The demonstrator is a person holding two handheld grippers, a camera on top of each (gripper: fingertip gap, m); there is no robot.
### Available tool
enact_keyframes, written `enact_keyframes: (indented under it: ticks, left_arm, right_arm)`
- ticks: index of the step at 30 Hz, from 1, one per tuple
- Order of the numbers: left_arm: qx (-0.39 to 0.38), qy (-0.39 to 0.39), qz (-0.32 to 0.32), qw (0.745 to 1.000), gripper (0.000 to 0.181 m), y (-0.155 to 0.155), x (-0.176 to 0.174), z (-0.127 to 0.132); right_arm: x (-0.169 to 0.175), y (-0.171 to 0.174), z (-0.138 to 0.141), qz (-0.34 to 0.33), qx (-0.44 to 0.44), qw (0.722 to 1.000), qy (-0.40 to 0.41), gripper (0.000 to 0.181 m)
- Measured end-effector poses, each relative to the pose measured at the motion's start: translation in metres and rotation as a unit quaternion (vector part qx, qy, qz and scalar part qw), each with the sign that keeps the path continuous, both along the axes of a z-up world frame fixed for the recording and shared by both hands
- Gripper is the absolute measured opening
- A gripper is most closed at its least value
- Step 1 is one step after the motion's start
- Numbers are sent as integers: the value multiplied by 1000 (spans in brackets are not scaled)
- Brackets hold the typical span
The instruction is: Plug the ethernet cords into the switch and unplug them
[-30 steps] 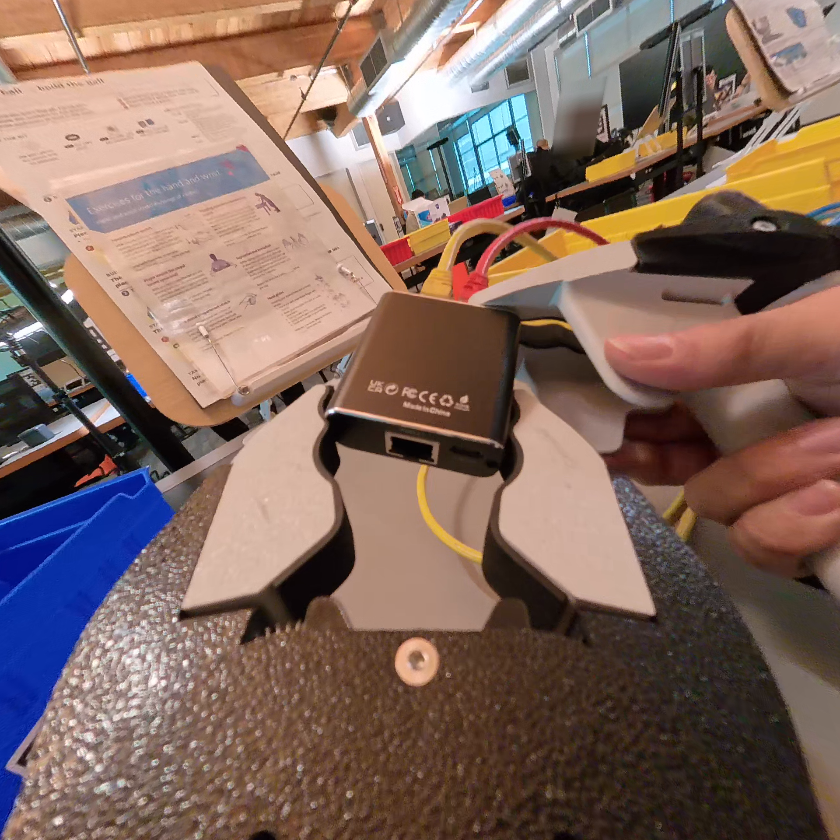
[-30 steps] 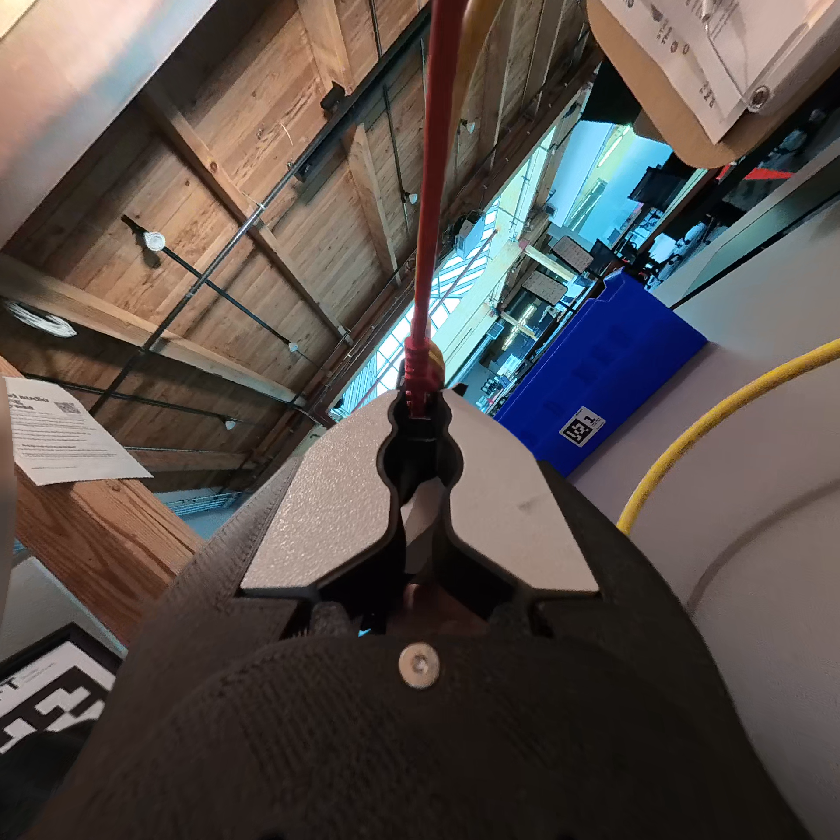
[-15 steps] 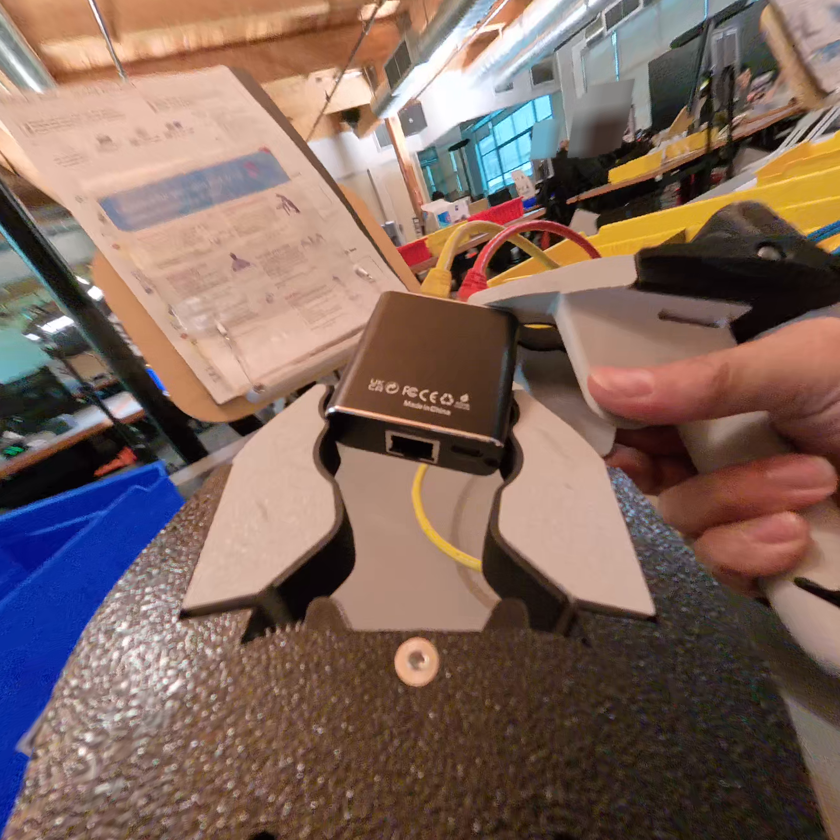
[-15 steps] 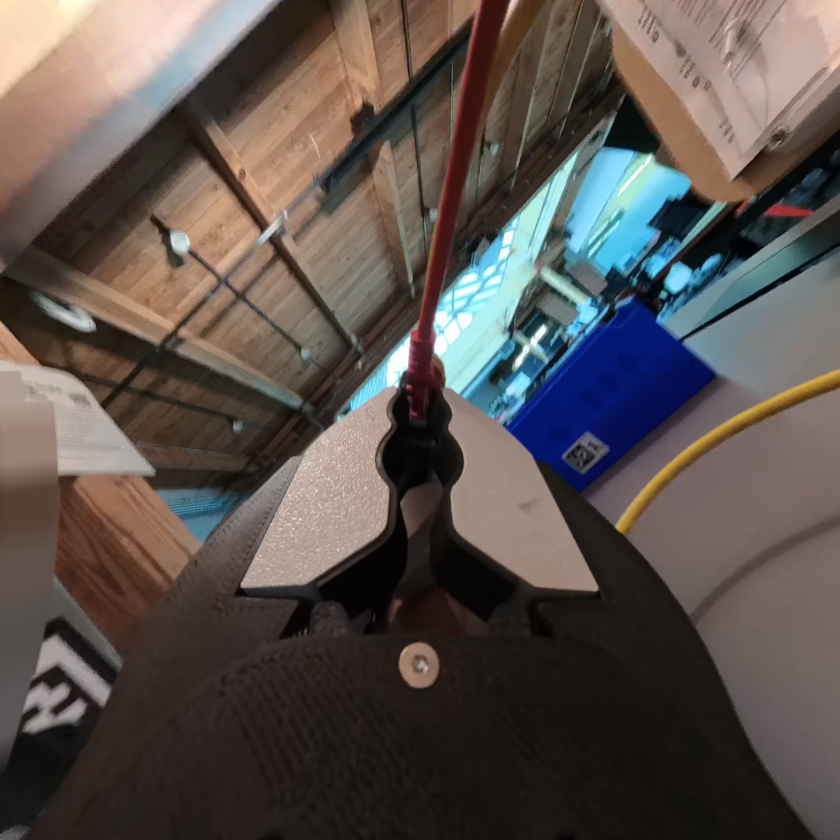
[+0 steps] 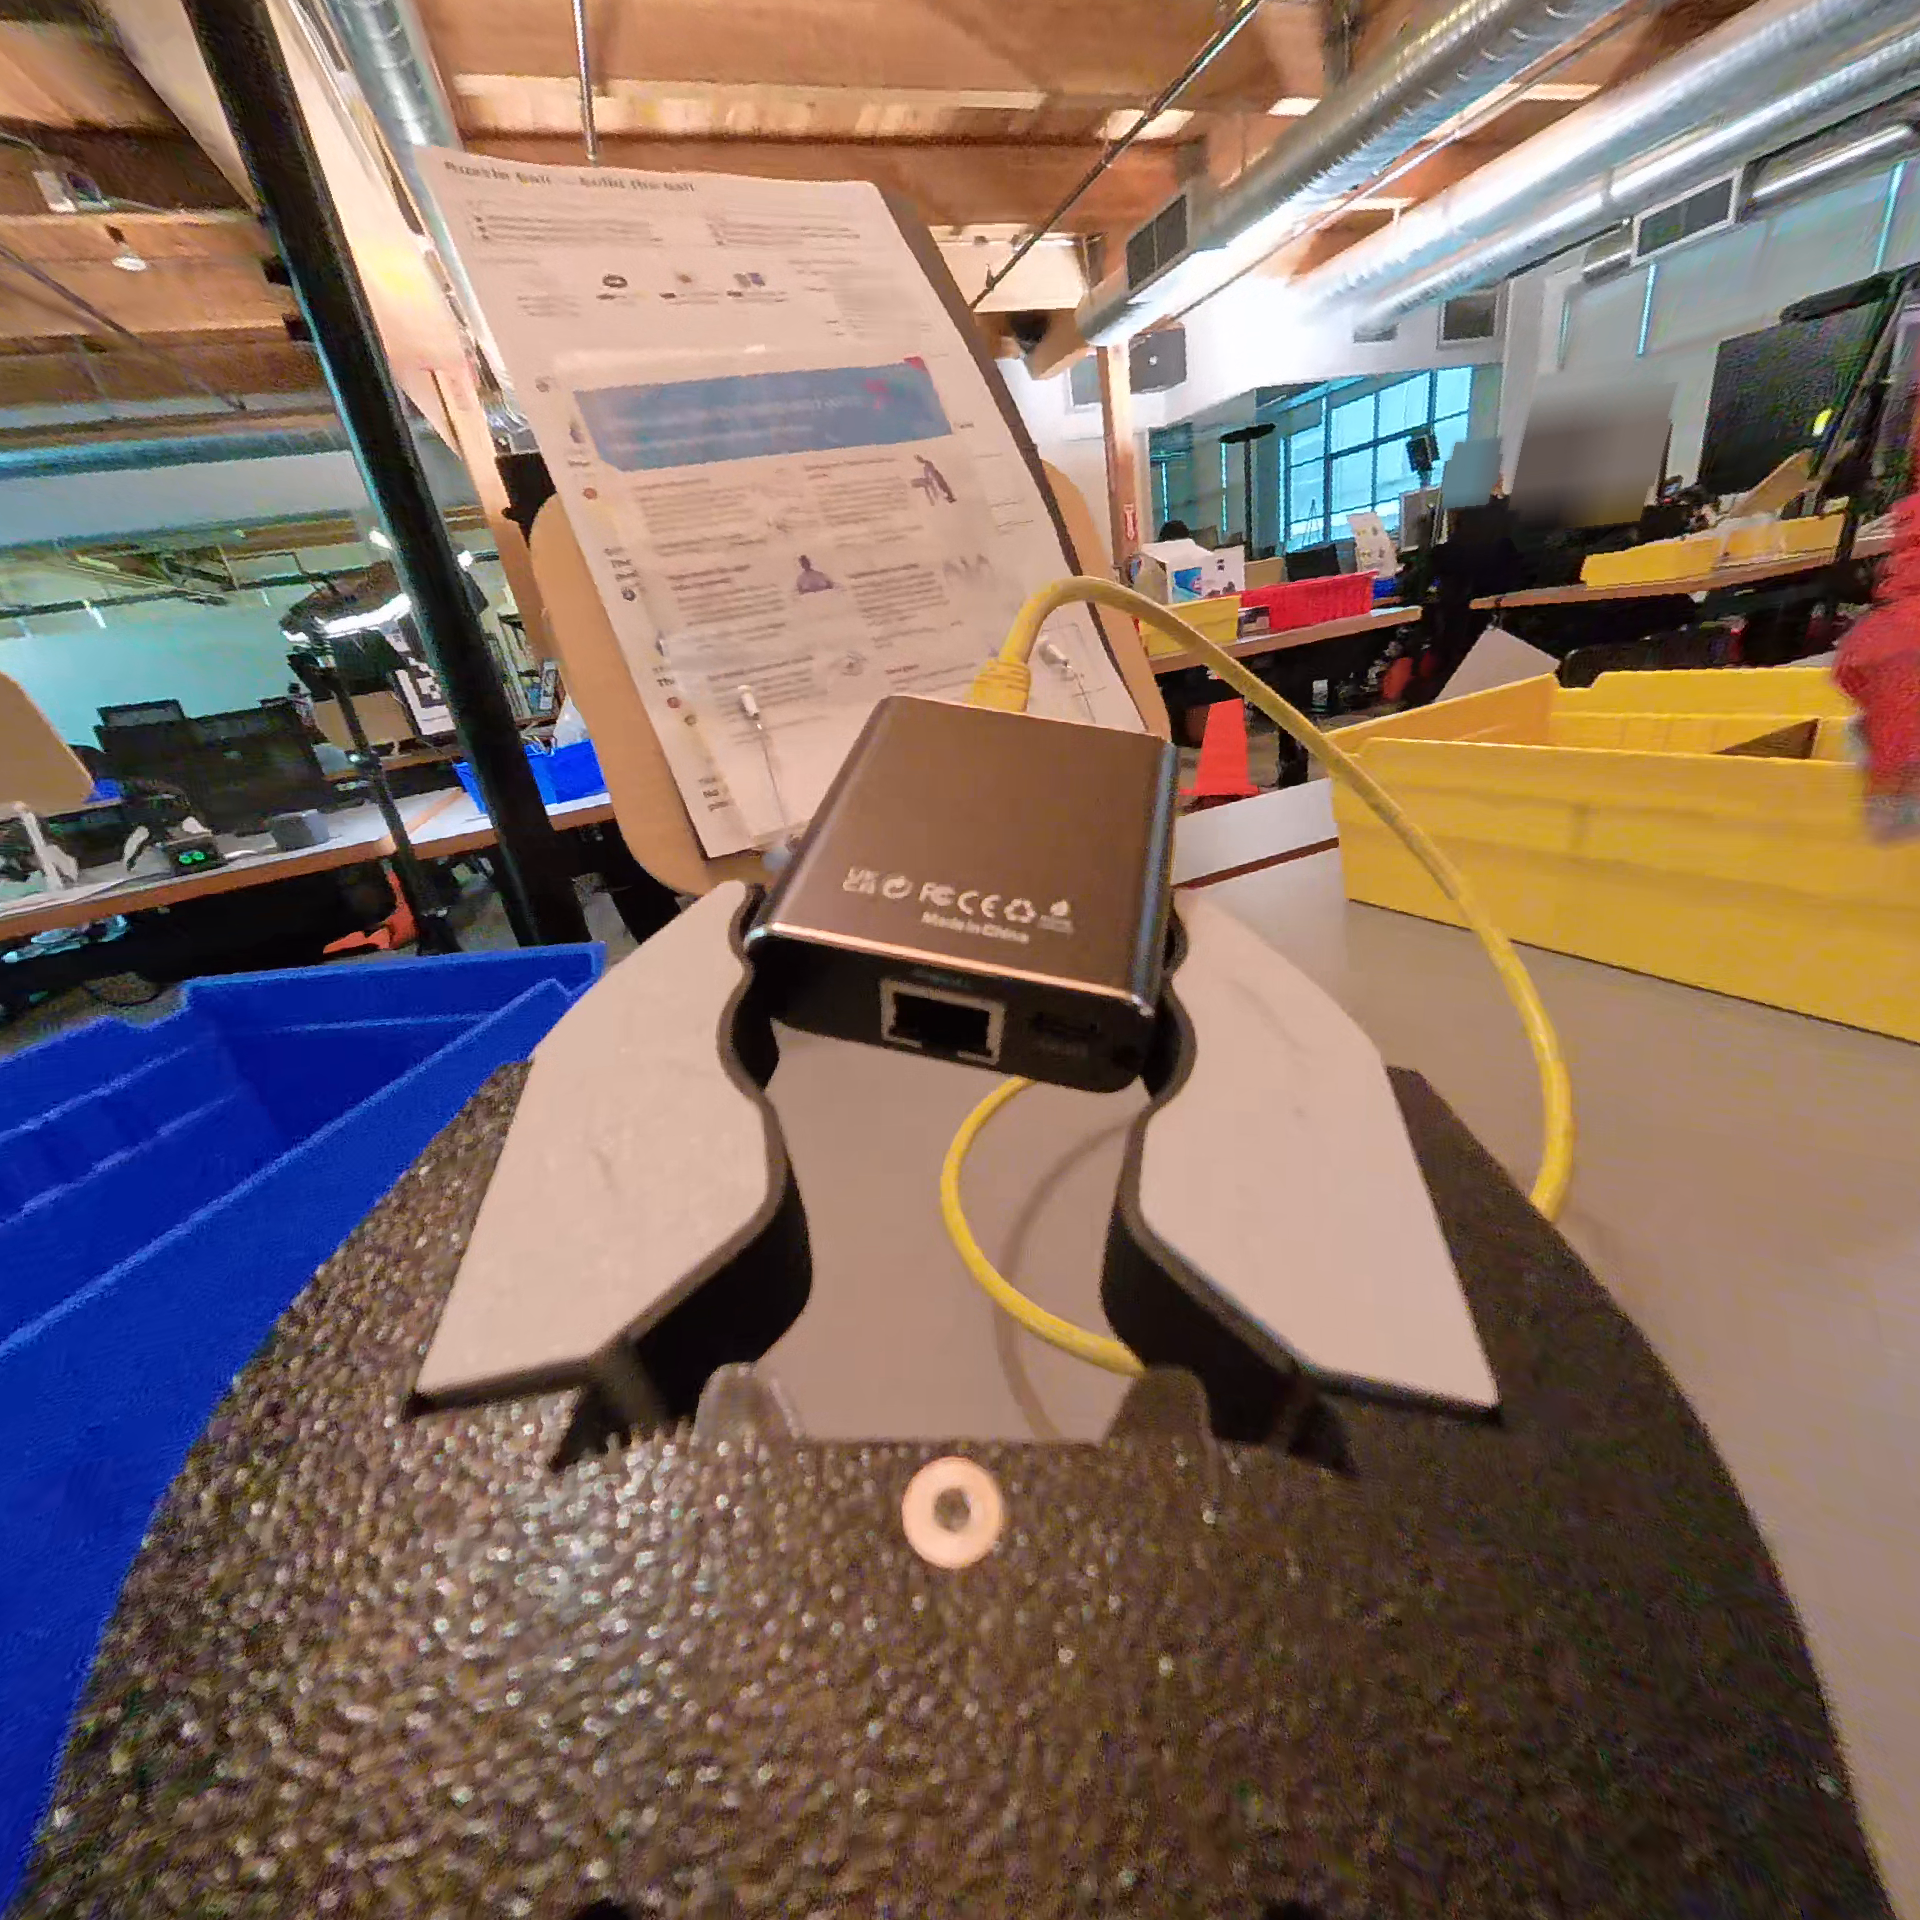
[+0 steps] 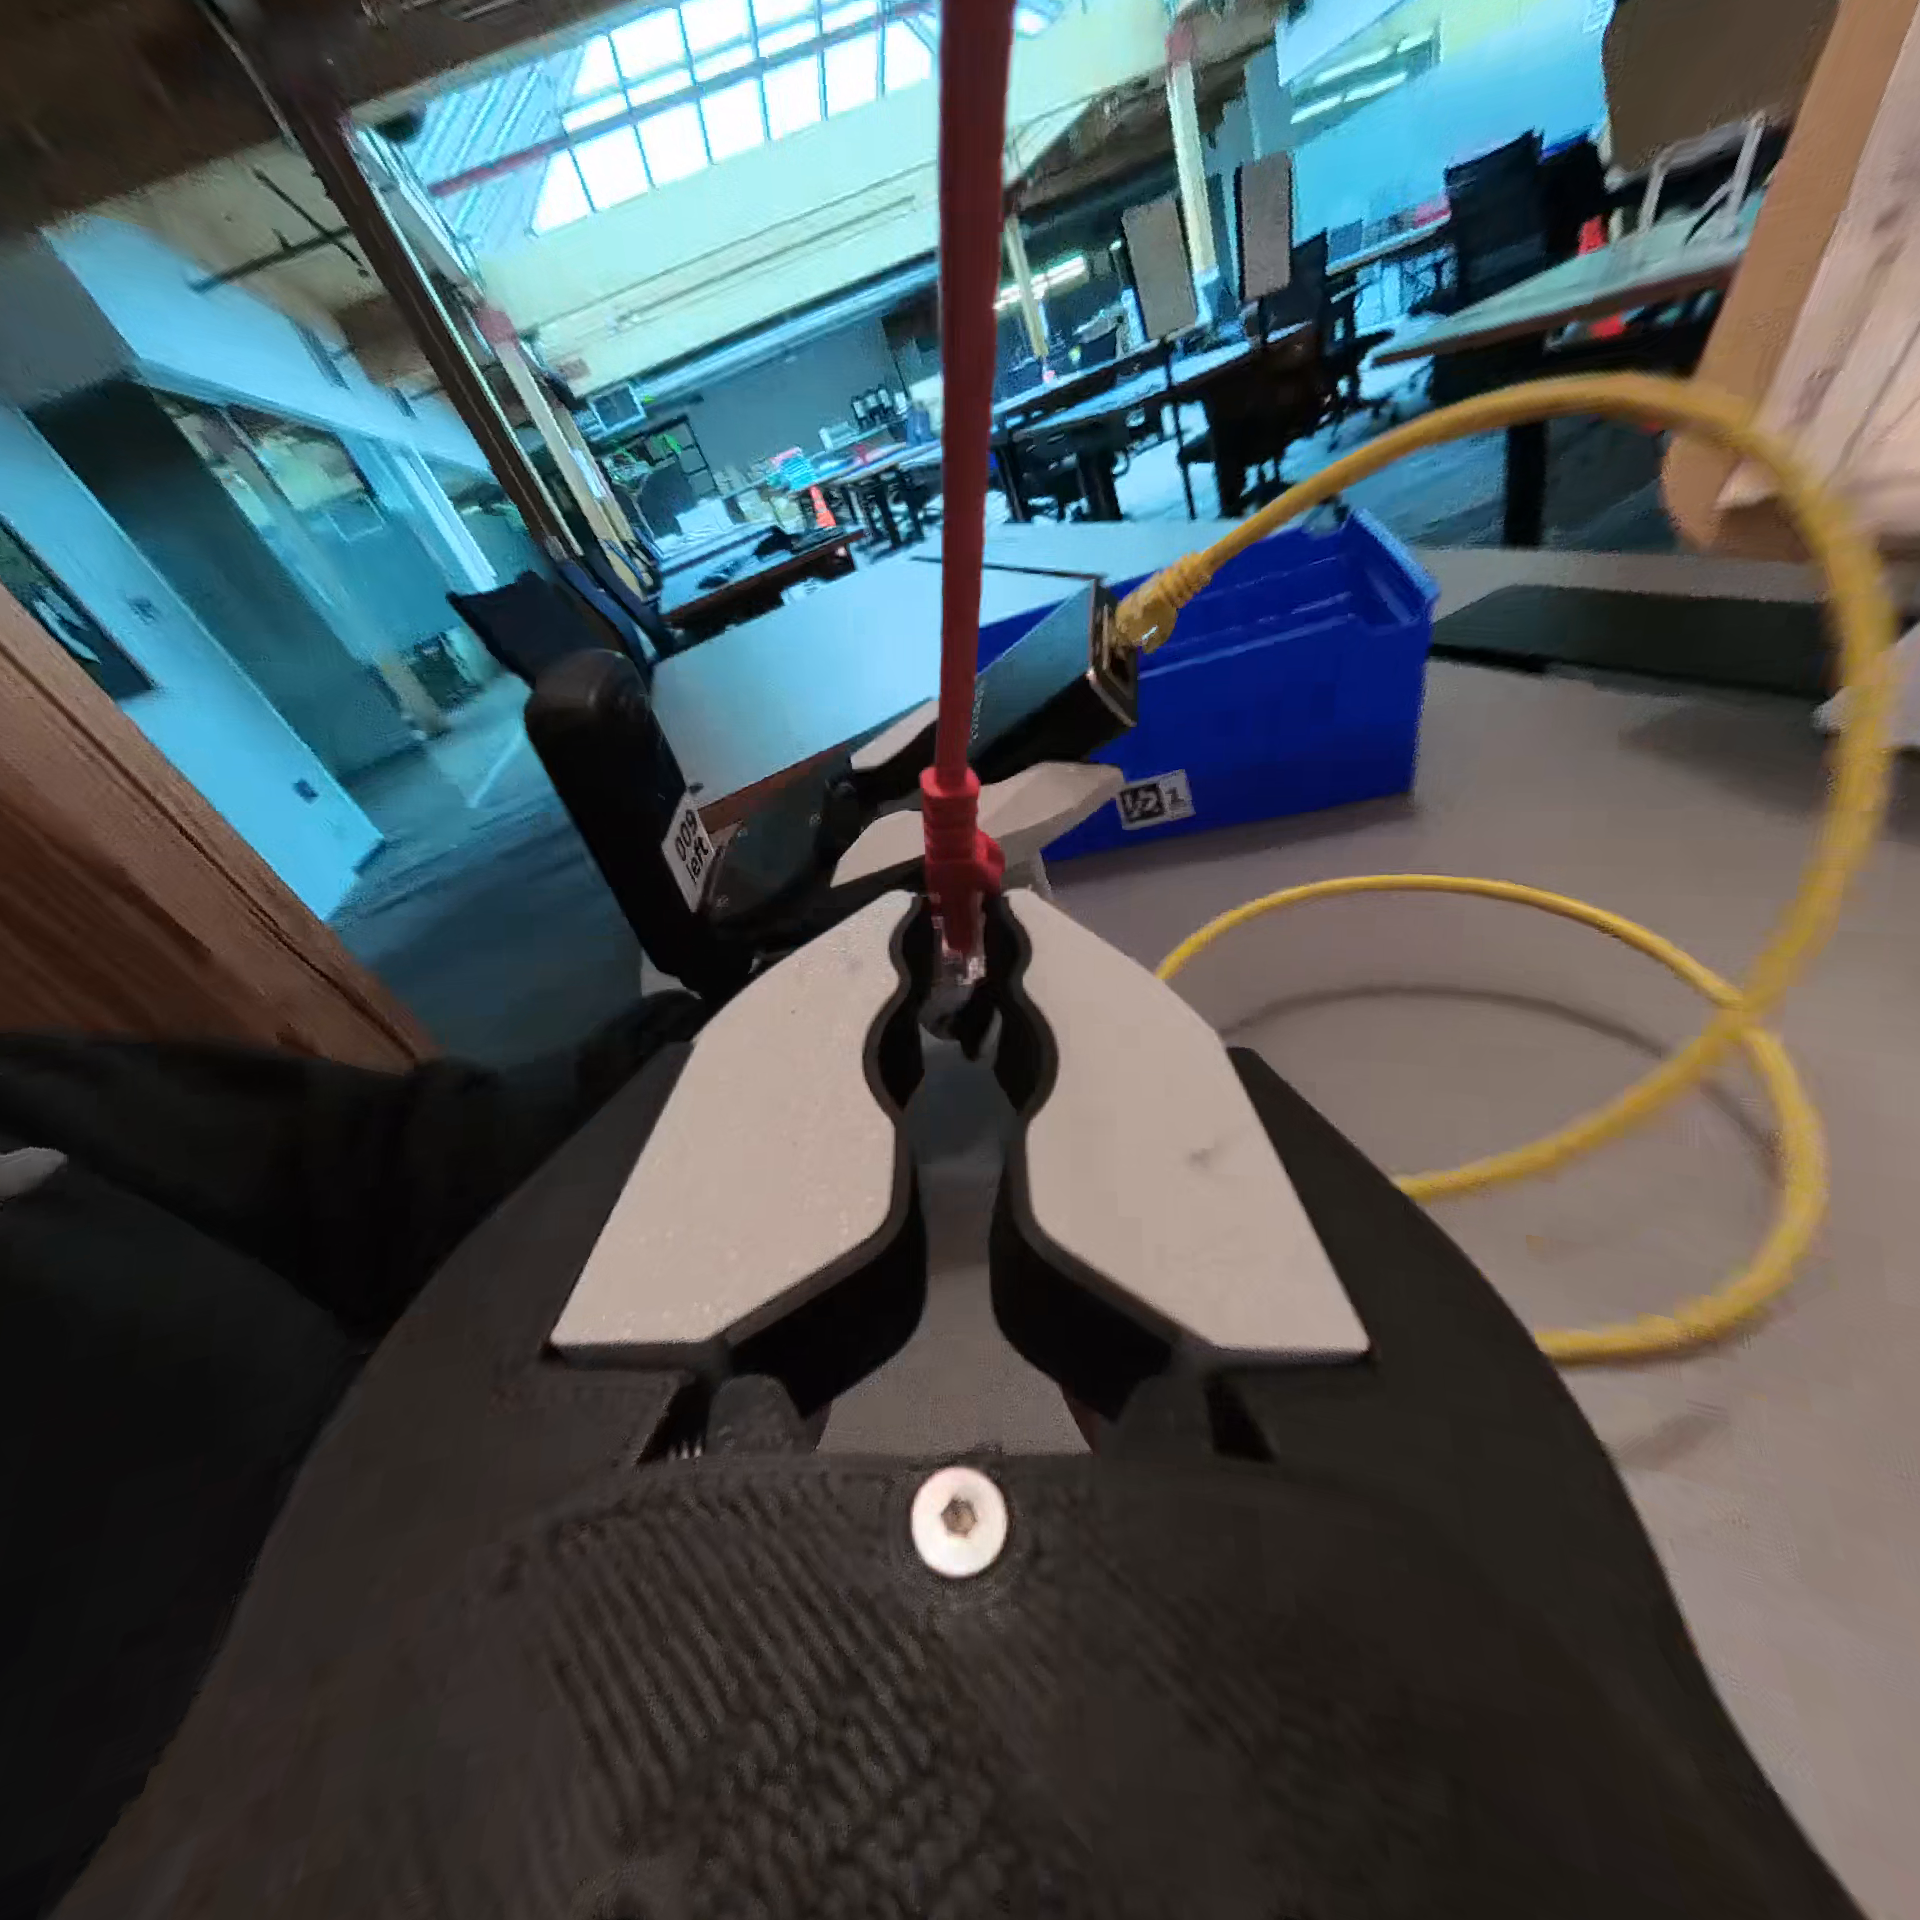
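- Between my left gripper's (image 5: pixel 961 1023) jaws sits the black ethernet switch (image 5: pixel 977 852), clamped by its sides and held above the grey table (image 5: pixel 1704 1195), with an empty port facing back at my camera.
- At the switch's far end, the yellow ethernet cord (image 5: pixel 1455 904) is plugged in; it arcs up and over, then loops down onto the table beneath me.
- My right gripper (image 6: pixel 961 966) is closed narrow on the clear plug of the red ethernet cord (image 6: pixel 971 416), whose cable runs straight up out of the right wrist view.
- A second ago the red plug sat in the switch next to the yellow one, with my right gripper pressed in close. Now the right wrist view shows that gripper well apart from the switch (image 6: pixel 1049 675), and only the yellow plug remains in it.
- So I judge the red cord to be freshly unplugged: one of the two removals is done.
- Near the right edge of the left wrist view, a red blur (image 5: pixel 1886 707) is probably that cord swinging away, though it is too smeared to be sure.
- Left to do, I reckon: set the red cord down, then come back for the yellow plug while my left keeps the switch steady.
- A blue bin (image 5: pixel 208 1143) and a yellow bin (image 5: pixel 1621 821) flank the work.
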State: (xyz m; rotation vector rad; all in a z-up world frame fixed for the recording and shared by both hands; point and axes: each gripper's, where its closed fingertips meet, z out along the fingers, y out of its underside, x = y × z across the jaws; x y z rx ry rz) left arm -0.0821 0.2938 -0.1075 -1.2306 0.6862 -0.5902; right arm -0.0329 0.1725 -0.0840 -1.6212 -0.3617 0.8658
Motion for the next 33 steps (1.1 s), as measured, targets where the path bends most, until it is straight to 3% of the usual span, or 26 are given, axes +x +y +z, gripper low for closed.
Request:
enact_keyframes:
  ticks: [5,8,13,16,19,24,26,30,33]
  left_arm:
    - [-15,-19,8,1000,68,12,-12,1]
    - [-38,-9,0,999,68,14,-7,-11]
    - [-33,3,-13,999,69,8,0,-17]
    - [-32,7,-18,999,69,4,3,-19]
    - [-33,10,-21,999,69,2,4,-20]
    - [-31,15,-25,999,69,1,5,-22]
    - [-33,16,-25,999,69,0,4,-22]
    - [-37,16,-25,999,69,1,4,-24]
    - [-37,18,-28,999,69,1,5,-25]
  right_arm:
    - [71,-18,43,-67,19,997,-43,10]
    - [125,-24,48,-97,-23,991,-85,10]
    - [237,-30,7,-197,-173,955,-138,10]
    - [273,-39,-29,-209,-257,932,-145,10]
    - [290,-38,-60,-215,-301,918,-144,10]
    - [300,-15,-71,-239,-282,928,-52,11]
    - [296,-10,-79,-220,-298,928,-37,12]
    - [287,-11,-104,-192,-361,910,-68,31]
    - [291,-9,-97,-216,-348,908,-84,45]
